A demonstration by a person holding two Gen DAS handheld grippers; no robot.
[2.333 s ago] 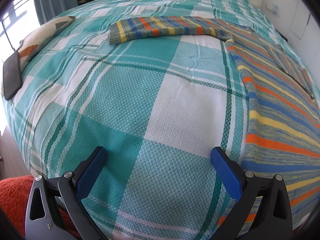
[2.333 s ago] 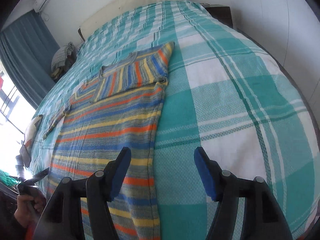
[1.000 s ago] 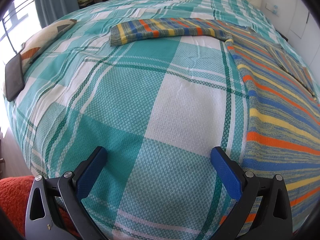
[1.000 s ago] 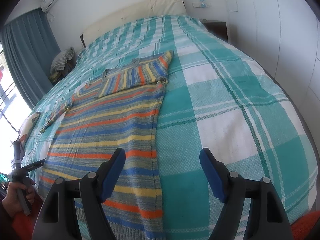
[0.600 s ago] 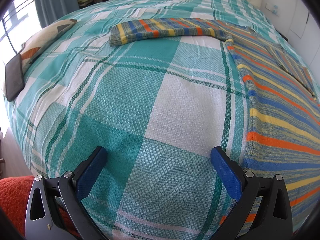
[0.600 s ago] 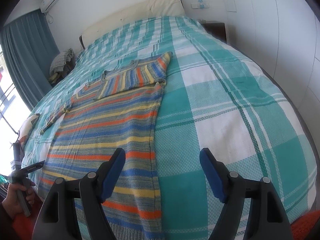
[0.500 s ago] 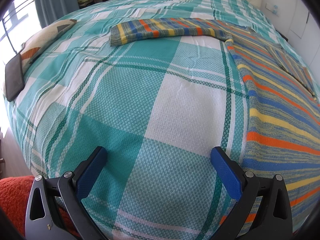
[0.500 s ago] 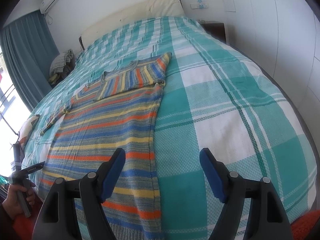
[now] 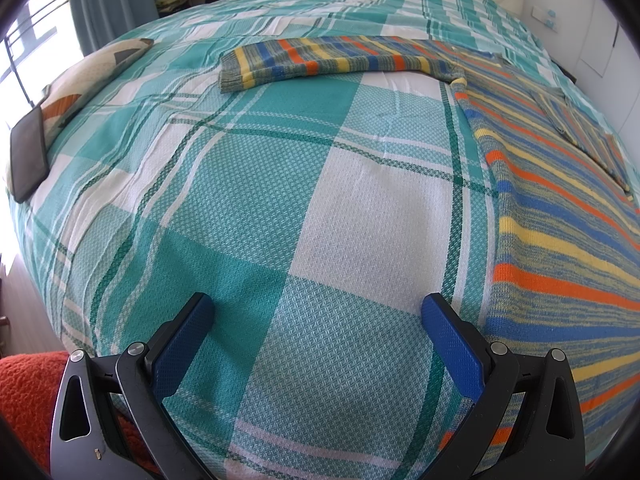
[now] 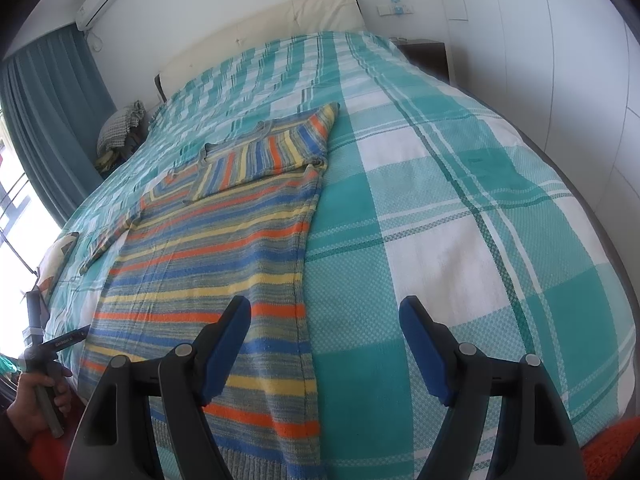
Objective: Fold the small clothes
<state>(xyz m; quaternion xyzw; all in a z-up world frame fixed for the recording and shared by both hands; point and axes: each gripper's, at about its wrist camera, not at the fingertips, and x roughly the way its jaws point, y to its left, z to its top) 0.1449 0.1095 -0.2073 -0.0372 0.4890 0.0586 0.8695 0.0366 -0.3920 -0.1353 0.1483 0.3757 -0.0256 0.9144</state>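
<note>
At the bottom of the left wrist view, the left gripper (image 9: 316, 320) stood with its blue fingers (image 9: 182, 342) spread wide and nothing between them, poised over the teal-and-white checked bedspread (image 9: 248, 208). In the right wrist view the right gripper (image 10: 324, 324) was likewise released and empty, its left finger over the hem end of the striped sweater (image 10: 208, 264) and its right finger over bare bedspread (image 10: 440, 216). The sweater lay flat on the bed, left of centre in that view, its long axis running from the grey ribbed hem at the bottom edge up and away toward the neckline near the middle of the frame. Its knit carried crosswise bands of orange, yellow and blue on a grey-blue ground. One sleeve was folded across the chest, its stripes running upright; the other sleeve (image 9: 340, 60) extended sideways, appearing in the left wrist view as a band across the upper centre, cuff toward the left. A dark phone (image 9: 28, 158) lay on a patterned cushion (image 9: 92, 76) at the left edge. Farthest off, a cream headboard (image 10: 264, 36) stood against the white wall.
</note>
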